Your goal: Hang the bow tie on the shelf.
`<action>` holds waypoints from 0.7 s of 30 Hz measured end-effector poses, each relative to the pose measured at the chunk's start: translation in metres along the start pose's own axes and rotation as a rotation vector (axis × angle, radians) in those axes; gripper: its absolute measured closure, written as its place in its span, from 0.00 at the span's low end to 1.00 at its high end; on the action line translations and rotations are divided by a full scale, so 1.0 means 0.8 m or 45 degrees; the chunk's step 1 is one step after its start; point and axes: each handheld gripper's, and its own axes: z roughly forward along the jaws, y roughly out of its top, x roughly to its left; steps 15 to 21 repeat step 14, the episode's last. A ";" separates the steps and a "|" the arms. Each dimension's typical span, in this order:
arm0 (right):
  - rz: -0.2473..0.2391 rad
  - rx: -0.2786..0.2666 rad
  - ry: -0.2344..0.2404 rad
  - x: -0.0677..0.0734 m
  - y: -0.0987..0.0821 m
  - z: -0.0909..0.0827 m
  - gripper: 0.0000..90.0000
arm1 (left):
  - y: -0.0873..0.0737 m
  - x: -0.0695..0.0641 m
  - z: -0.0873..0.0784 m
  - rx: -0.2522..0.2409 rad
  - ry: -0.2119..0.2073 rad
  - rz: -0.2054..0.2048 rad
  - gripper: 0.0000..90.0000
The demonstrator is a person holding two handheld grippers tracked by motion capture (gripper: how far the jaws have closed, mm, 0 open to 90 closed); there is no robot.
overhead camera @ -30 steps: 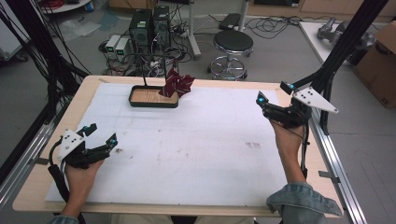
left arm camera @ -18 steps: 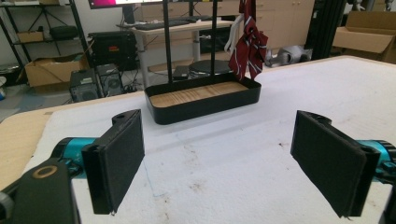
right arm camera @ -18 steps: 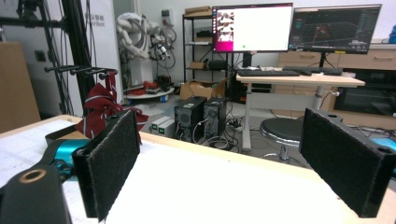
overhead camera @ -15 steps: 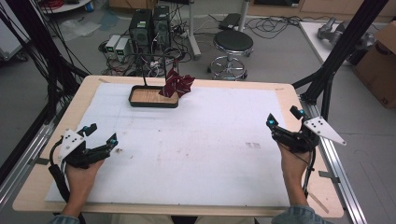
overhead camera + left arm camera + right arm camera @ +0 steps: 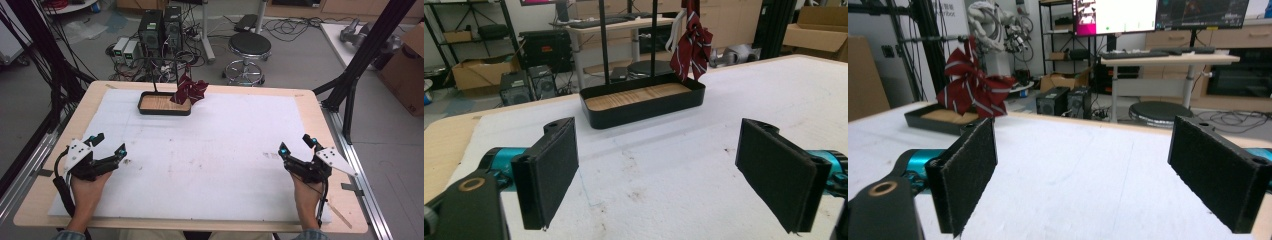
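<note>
A: Start at the bottom of the high view. What is nearest?

B: Two hands, each with a gripper. The left gripper [image 5: 109,145] sits at the lower left of the frame, over the white mat [image 5: 215,165] near its left edge. The right gripper [image 5: 297,144] sits at the lower right, near the mat's right edge. They are well apart, one at each side of the counter [image 5: 310,102].

A: How do the jaws stand?

B: Spread wide on both, with nothing between them. In the left gripper view the two black pads [image 5: 551,170] stand far apart with bare mat between. The right gripper view shows the same, pads [image 5: 968,172] apart over bare mat.

A: And farther up?

B: The middle of the mat carries a few faint smudges. Beyond that, toward the upper middle of the high view, a black tray [image 5: 164,104] with a wooden floor lies on the mat's far edge. Thin black posts [image 5: 153,75] rise from it.

A: Where is the bow?

B: The red striped bow [image 5: 189,91] hangs at the tray's right end, above its rim. In the left gripper view it is at the top centre [image 5: 693,42]; in the right gripper view at the upper left [image 5: 972,85]. Neither gripper is close to it.

A: Past the counter?

B: A stool [image 5: 248,47] and computer cases [image 5: 161,27] on the floor, at the top of the frame.
</note>
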 end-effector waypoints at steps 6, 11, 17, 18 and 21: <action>0.002 0.027 0.002 0.003 -0.014 -0.002 0.13 | 0.000 0.000 0.000 0.002 0.002 0.004 0.20; 0.009 0.023 0.005 0.003 -0.015 -0.003 0.13 | -0.001 0.000 0.001 0.005 0.002 0.004 0.20; 0.008 0.018 0.005 0.003 -0.014 -0.005 0.13 | -0.001 0.000 0.001 0.005 0.003 0.002 0.20; 0.008 0.018 0.005 0.003 -0.014 -0.005 0.13 | -0.001 0.000 0.001 0.005 0.003 0.002 0.20; 0.008 0.018 0.005 0.003 -0.014 -0.005 0.13 | -0.001 0.000 0.001 0.005 0.003 0.002 0.20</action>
